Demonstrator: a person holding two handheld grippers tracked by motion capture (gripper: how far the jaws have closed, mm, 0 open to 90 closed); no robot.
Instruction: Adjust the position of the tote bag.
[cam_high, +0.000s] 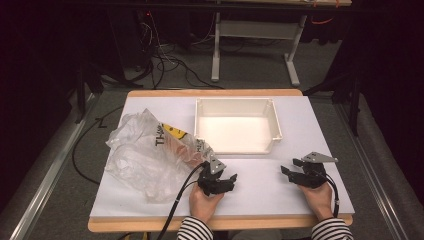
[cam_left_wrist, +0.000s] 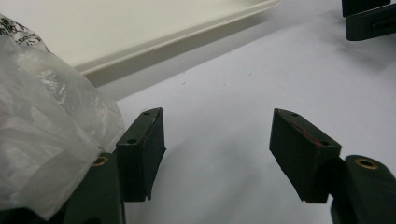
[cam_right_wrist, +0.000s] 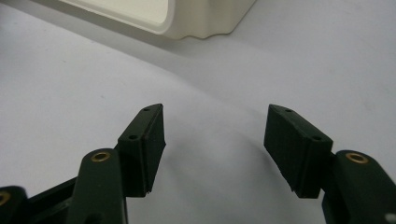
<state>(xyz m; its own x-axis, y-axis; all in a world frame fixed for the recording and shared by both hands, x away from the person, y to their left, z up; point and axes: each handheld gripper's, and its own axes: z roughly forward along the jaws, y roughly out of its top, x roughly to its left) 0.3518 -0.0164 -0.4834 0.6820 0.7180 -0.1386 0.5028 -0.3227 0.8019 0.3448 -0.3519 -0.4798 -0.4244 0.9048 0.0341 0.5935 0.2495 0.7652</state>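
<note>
Bag (cam_high: 150, 155), clear plastic: light, limp, slippery.
Pinch crumpled edge, 9 o'clock of left tongs (cam_high: 223, 181); both tongs released, right tongs (cam_high: 290, 166) idle.

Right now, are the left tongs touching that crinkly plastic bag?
Cannot tell. In the left gripper view the plastic bag lies against the outside of the left tongs' left jaw, but overlap or contact is unclear; the open jaws hold nothing.

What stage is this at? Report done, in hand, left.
Done: nothing visible; the white bin sits empty. In hand: nothing; the left tool and right tool are both open above the table, the left beside the clear plastic bag. Left: probably gripping the bag and moving it or its contents to the bin.
</note>
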